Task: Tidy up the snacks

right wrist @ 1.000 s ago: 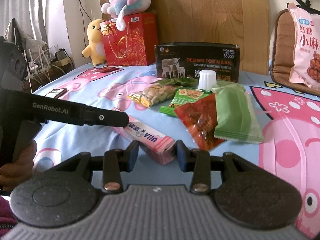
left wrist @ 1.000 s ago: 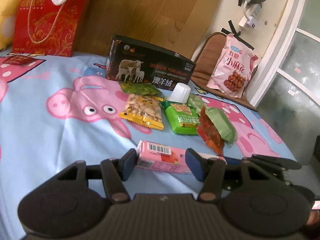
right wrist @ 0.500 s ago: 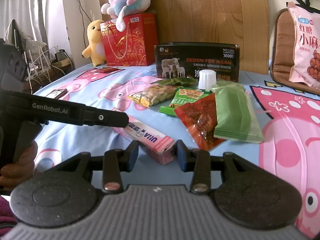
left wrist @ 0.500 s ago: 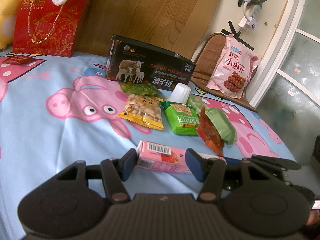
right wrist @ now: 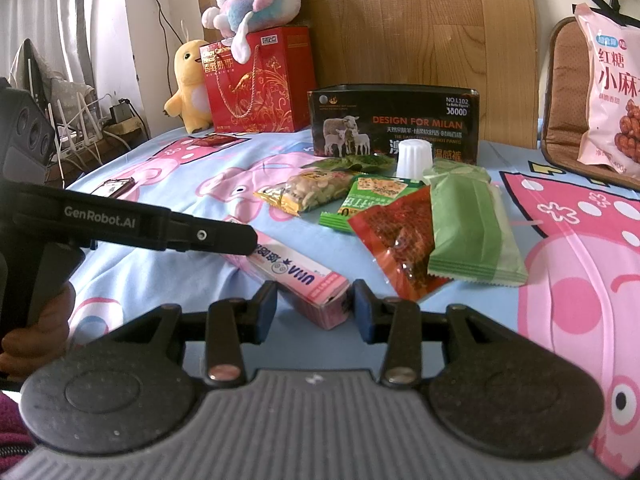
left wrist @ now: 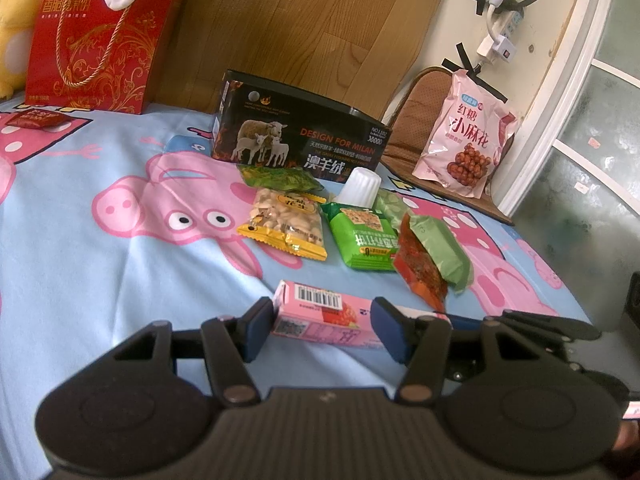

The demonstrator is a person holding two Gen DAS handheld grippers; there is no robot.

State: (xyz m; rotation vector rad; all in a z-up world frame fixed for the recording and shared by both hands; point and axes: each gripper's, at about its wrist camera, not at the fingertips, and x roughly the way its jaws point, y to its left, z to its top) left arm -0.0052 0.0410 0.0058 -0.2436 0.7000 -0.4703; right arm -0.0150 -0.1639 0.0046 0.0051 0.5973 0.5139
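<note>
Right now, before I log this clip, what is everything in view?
pink carton: 1, pink, bed front, between gripper fingers
peanut packet: 1, yellow, mid-bed
green packets: 3, green, beside it
red packet: 1, red, beside them
white cup: 1, white, before black box
black box: 1, black, bed's back
gift bag: 1, red, far corner
plush toys: 2, yellow and pastel, by gift bag
snack bag: 1, pink, on brown cushion
left gripper: 1, black, foreground
right gripper: 1, black, foreground
</note>
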